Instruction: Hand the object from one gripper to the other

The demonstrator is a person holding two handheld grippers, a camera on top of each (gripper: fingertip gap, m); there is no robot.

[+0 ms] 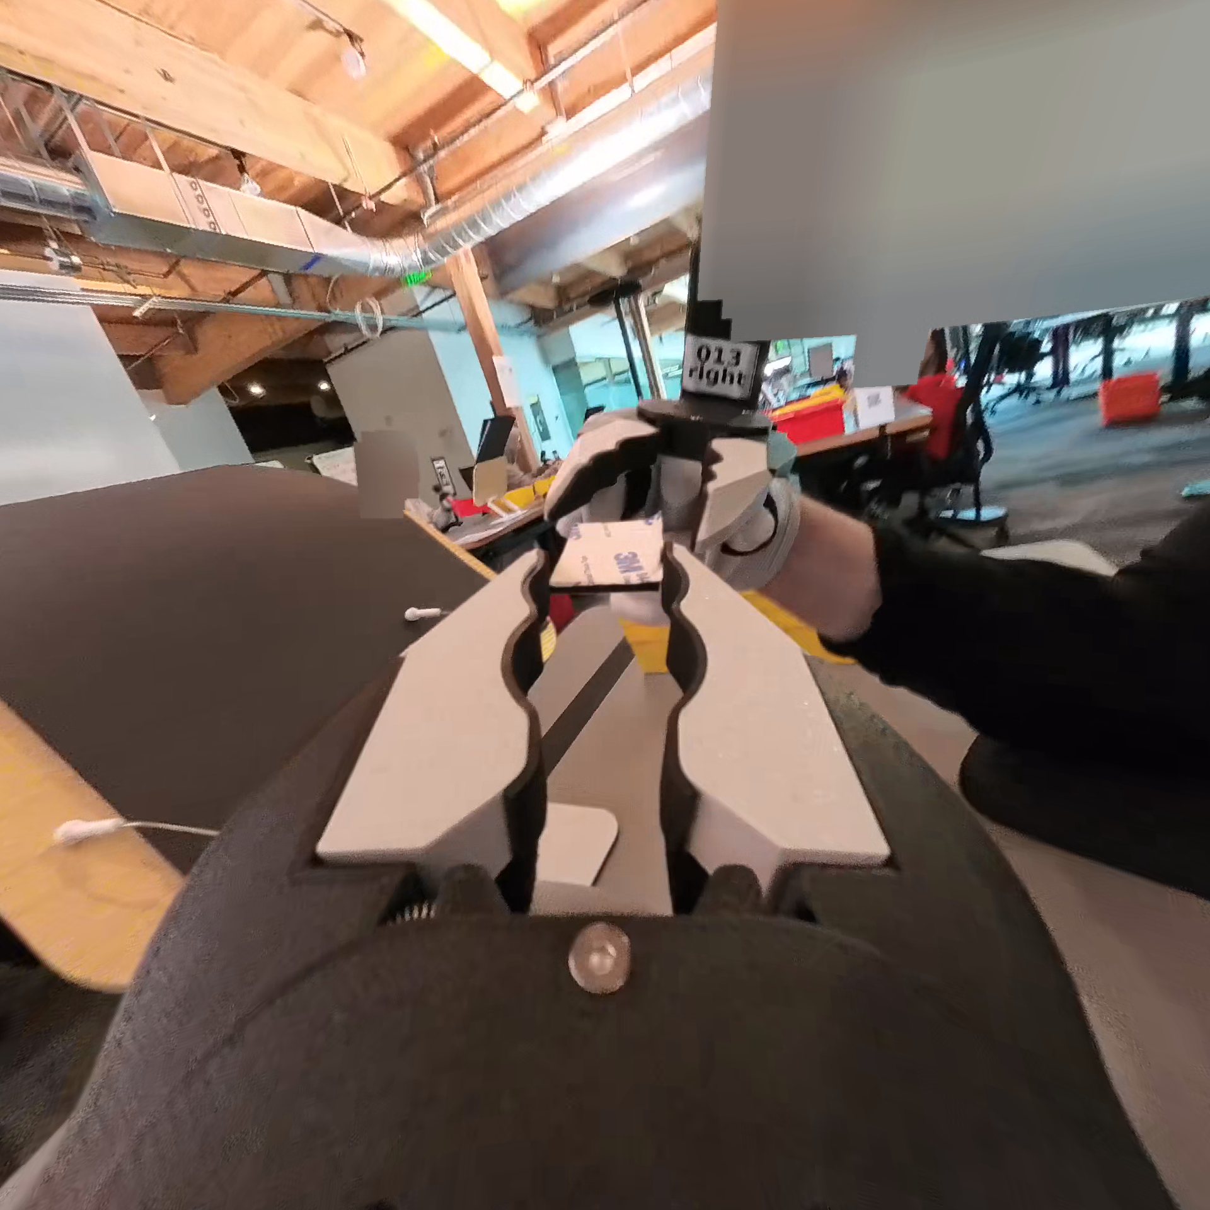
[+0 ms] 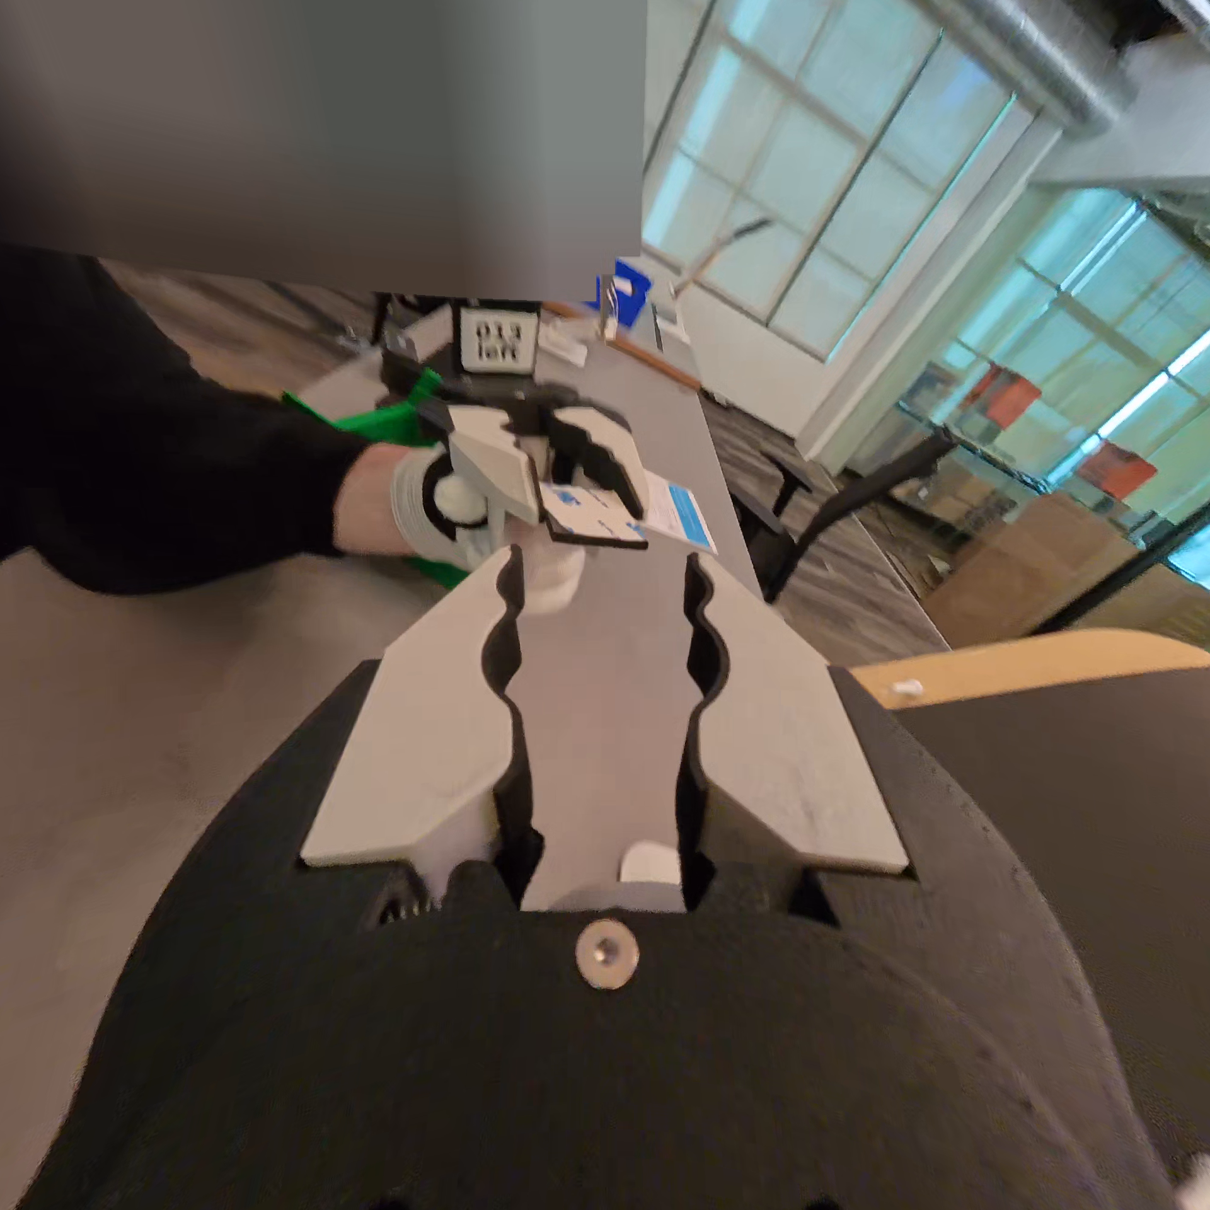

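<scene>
A flat square adhesive pad (image 1: 609,556) with a white backing and a black edge is clamped between the tips of my left gripper (image 1: 607,568). It is held level above the table. My right gripper (image 1: 628,524) faces it from the far side, its jaws spread wide and empty. In the right wrist view my right gripper (image 2: 601,560) is open in the foreground. The pad (image 2: 589,524) sits just beyond its fingertips, held by the left gripper (image 2: 586,517). I cannot tell whether the right fingers touch the pad.
A grey table (image 2: 196,687) lies below, with a black mat (image 1: 196,589) and a wooden board edge (image 2: 1021,661) beside it. A white-and-blue card (image 2: 684,517) shows behind the pad. A yellow object (image 1: 645,645) and a green object (image 2: 380,416) lie underneath. A black chair (image 2: 851,497) stands past the table. The tips of both grippers are at nearly the same place.
</scene>
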